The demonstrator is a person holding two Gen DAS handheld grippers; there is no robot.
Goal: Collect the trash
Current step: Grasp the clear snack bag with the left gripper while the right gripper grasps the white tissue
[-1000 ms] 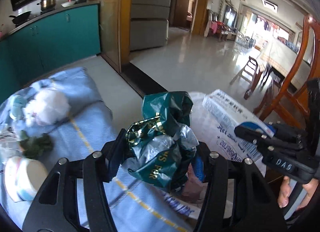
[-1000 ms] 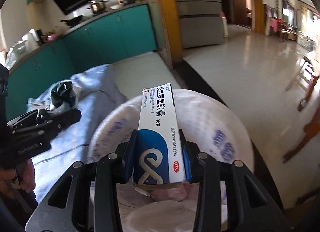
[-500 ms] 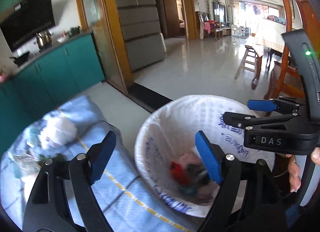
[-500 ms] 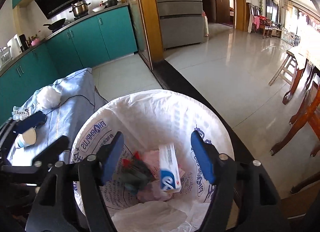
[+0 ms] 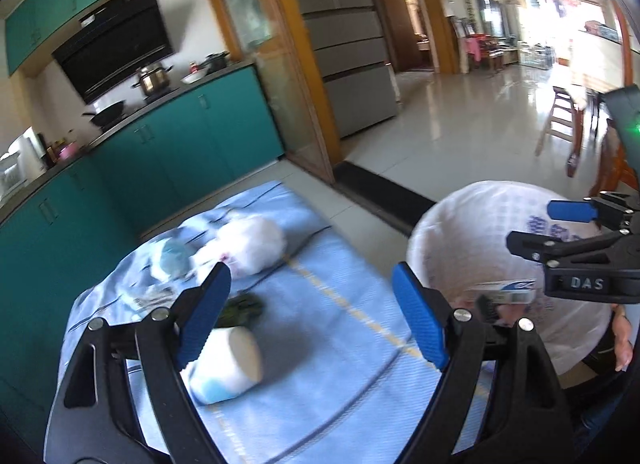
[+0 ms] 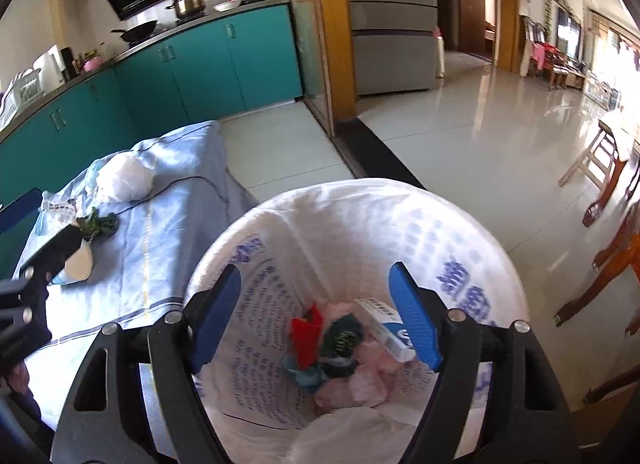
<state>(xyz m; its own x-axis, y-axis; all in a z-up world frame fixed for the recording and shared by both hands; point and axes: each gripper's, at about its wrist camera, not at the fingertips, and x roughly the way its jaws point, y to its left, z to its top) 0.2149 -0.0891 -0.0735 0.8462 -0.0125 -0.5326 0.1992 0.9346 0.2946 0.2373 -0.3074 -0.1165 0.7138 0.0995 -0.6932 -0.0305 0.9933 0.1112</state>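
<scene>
Bright daylight glares off the floor (image 6: 500, 119); left view motion-blurred, edges fisheye-warped.

The white-lined trash bin (image 6: 360, 215) sits directly under and ahead of the right gripper (image 6: 316, 316), whose blue-padded jaws stand wide apart with nothing between them. At the bin's bottom, between those jaws, lie a red scrap (image 6: 304, 336), a crumpled dark green wrapper (image 6: 340, 340) and, against the right-hand pad, a white and blue carton (image 6: 386, 324). Ahead of the left gripper (image 5: 312, 320), also spread and empty, a paper cup (image 5: 228, 364) lies on its side at the left pad, a small green wad (image 5: 240, 308) just beyond it, and a white crumpled ball (image 5: 248, 244) farther out.
</scene>
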